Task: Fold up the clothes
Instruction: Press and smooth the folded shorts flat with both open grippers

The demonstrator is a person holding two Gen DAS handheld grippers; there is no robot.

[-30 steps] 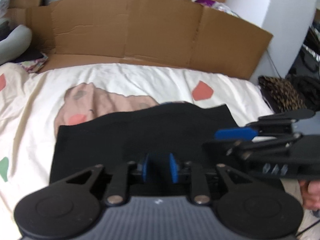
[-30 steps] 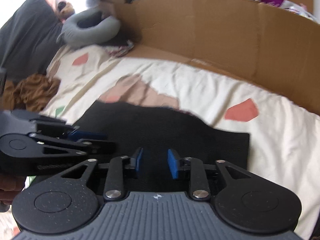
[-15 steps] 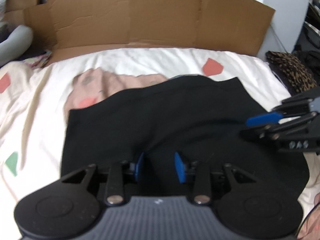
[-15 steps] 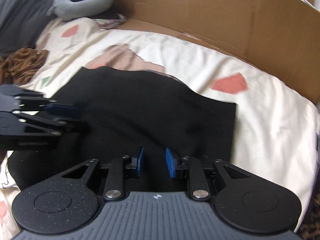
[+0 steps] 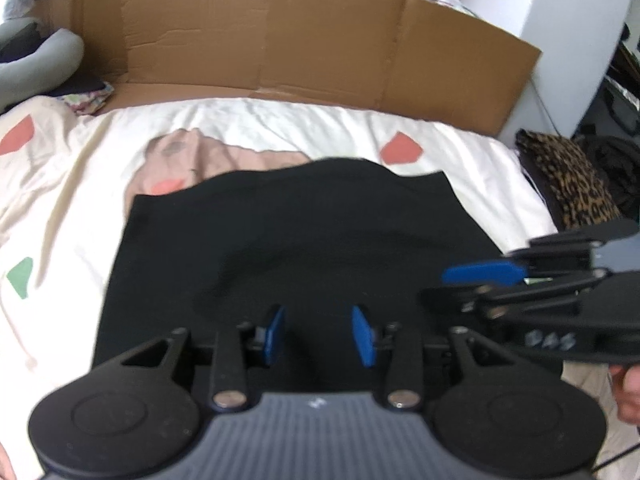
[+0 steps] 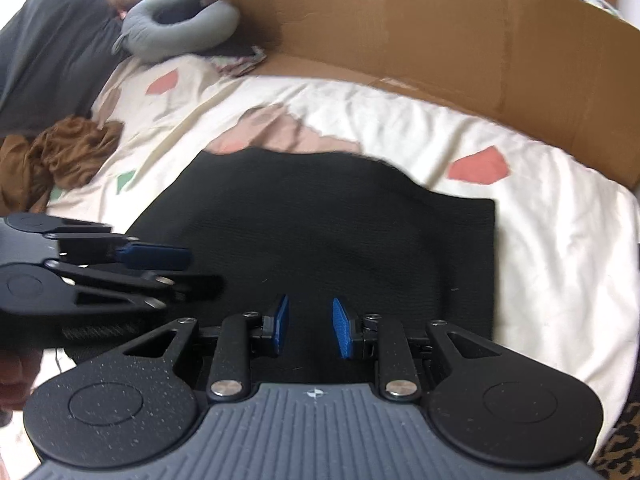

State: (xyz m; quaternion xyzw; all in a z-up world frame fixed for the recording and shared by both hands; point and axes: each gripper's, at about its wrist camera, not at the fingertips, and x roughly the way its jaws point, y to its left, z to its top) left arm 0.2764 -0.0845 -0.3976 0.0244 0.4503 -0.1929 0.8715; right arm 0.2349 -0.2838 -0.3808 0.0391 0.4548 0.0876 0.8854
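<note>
A black cloth (image 6: pixel 332 236) lies flat on a bed (image 6: pixel 560 248) with a white sheet. At the bottom middle of the frame, the right tool (image 6: pixel 310 326) has its blue pads apart, with nothing between them. The left tool (image 6: pixel 168 266) pokes in from the left edge. Brown cardboard (image 6: pixel 440 32) stands at the top. A grey pillow (image 6: pixel 176 36) sits in the upper left.

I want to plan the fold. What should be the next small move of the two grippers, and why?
Probably lower both onto the near edge of the black garment and close. The left gripper and right gripper are open, side by side above it, holding nothing; it lies flat on the bedsheet.
</note>
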